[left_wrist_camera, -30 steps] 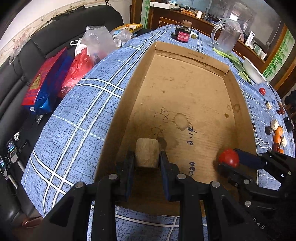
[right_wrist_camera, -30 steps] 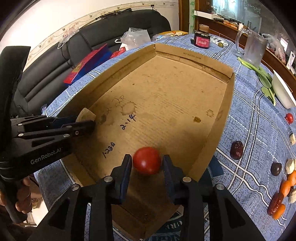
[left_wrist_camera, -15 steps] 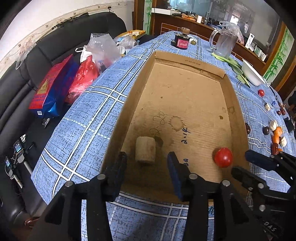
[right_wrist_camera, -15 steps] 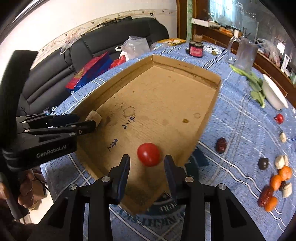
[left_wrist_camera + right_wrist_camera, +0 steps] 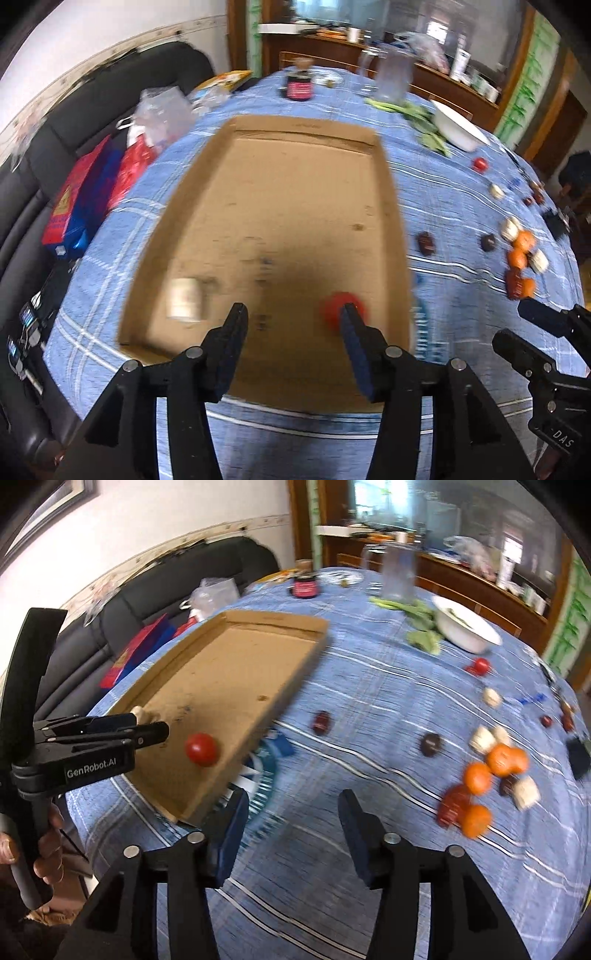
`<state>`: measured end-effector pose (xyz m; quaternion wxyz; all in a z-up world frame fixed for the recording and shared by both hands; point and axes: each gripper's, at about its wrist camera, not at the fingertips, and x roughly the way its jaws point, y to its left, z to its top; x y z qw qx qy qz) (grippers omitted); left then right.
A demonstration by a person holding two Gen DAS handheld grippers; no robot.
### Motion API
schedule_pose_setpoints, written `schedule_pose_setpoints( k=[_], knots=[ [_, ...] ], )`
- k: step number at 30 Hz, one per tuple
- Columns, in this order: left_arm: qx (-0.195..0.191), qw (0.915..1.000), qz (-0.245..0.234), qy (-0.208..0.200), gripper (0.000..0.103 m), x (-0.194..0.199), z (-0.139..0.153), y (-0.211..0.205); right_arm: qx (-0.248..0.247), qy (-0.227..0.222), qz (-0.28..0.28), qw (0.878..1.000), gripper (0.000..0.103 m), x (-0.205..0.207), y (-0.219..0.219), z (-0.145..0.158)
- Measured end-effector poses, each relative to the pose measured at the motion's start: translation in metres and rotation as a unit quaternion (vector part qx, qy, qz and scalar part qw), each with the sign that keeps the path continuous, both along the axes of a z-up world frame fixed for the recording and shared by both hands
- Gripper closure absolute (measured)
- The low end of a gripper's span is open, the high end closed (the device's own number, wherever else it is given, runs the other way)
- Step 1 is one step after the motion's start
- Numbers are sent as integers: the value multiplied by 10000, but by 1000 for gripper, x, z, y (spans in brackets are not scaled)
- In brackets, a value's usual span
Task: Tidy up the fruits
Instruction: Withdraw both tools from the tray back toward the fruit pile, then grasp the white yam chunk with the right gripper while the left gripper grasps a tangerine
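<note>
A shallow cardboard tray [image 5: 391,206] [image 5: 295,672] lies on the blue checked tablecloth. In its near end rest a pale cream fruit chunk [image 5: 184,298] at the left and a red tomato [image 5: 336,308] [image 5: 201,748] at the right. My left gripper [image 5: 291,332] hovers above the tray's near edge, its jaws opening with nothing between them. My right gripper [image 5: 291,812] is over bare cloth to the right of the tray, jaws opening and empty. Loose fruits lie to the right: oranges [image 5: 478,777], dark dates [image 5: 430,744], pale chunks [image 5: 482,738] and a second tomato [image 5: 480,665].
A white bowl [image 5: 463,629], green leaves [image 5: 421,635], a clear jug [image 5: 399,572] and a dark jar [image 5: 306,587] stand at the table's far side. A black sofa [image 5: 48,155] with bags runs along the left. A hand [image 5: 48,849] holds the left gripper's handle.
Both grippers let go of their loads, the chunk and the tomato, which now lie in the tray. Both pulled back and up; the right one swung to the right over the cloth.
</note>
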<state>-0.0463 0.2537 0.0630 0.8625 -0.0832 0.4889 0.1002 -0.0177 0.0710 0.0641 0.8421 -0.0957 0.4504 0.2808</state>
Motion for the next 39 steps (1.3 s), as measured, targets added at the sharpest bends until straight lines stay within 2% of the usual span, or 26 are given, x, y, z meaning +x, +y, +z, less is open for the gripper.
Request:
schedule_pose_setpoints(
  k=[3, 9, 12, 18, 23, 30, 34, 39],
  knots=[
    [29, 9996, -276, -26, 41, 7, 2, -30, 19, -31, -277, 9996, 48, -1, -29, 3],
    [38, 9963, -855, -68, 39, 21, 5, -94, 5, -80, -894, 9960, 47, -1, -86, 9],
    [38, 9940, -1086, -92, 38, 25, 5, -125, 44, -118, -1207, 9926, 40, -6, -116, 12],
    [39, 9901, -1403, -90, 38, 33, 6, -165, 169, -122, -1752, 9843, 39, -9, -167, 16],
    [28, 9881, -1539, -34, 37, 41, 3, -187, 232, -70, -2050, 9785, 39, -10, -198, 13],
    [85, 9872, -1588, 141, 37, 51, -6, -201, 222, -5, -2150, 9764, 39, -1, -215, 5],
    [111, 9871, -1584, 183, 37, 50, -8, -200, 165, -73, -2104, 9775, 39, 23, -221, 0],
    [167, 9873, -1556, 270, 37, 50, -12, -197, 302, 192, -1955, 9800, 39, 78, -225, -18]
  ],
)
